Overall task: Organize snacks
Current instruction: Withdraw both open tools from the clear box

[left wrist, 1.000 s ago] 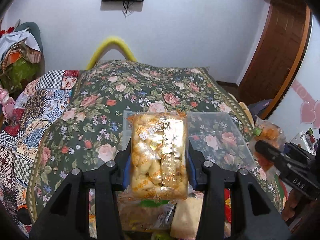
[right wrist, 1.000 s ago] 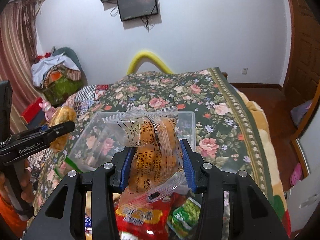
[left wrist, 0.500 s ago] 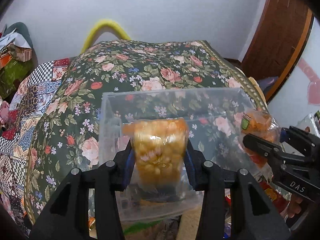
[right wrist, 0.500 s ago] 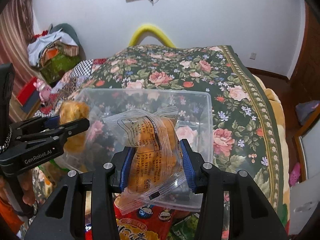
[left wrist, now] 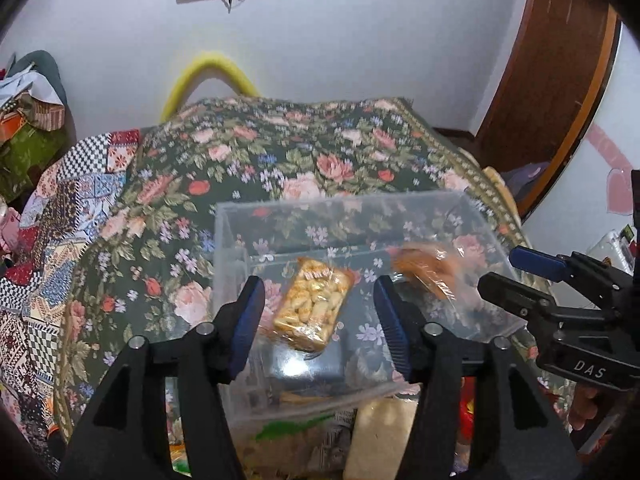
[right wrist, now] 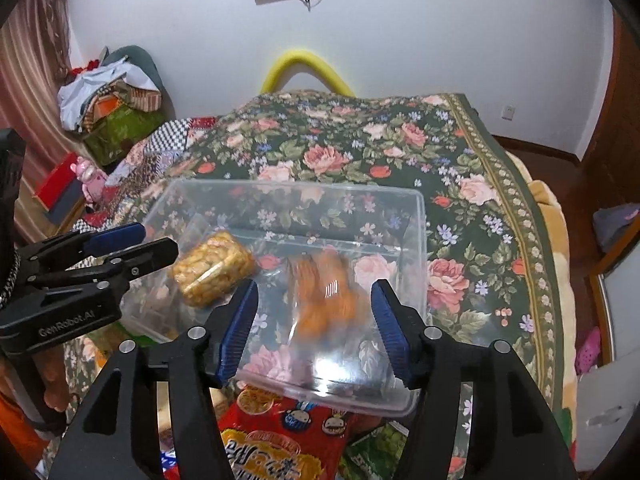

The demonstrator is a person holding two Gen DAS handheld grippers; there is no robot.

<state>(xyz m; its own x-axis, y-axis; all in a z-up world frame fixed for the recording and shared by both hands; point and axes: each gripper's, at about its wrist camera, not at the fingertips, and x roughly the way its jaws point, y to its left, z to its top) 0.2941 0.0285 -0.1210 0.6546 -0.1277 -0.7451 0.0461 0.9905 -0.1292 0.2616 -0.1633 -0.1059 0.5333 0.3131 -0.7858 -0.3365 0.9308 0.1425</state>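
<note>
Left wrist view: the left gripper (left wrist: 320, 316) has just been opening. Its blue pads are apart and press on nothing. A pack of yellow puffs (left wrist: 311, 305) sits between them, inside the clear box (left wrist: 230, 264) on the flowery blanket (left wrist: 280, 152).

Right wrist view: the right gripper (right wrist: 314, 320) has just been opening too, and its pads touch nothing. A blurry orange snack bag (right wrist: 326, 296) is in the box between them, beside the yellow pack. A red snack bag (right wrist: 276, 440) lies below the box.
</note>
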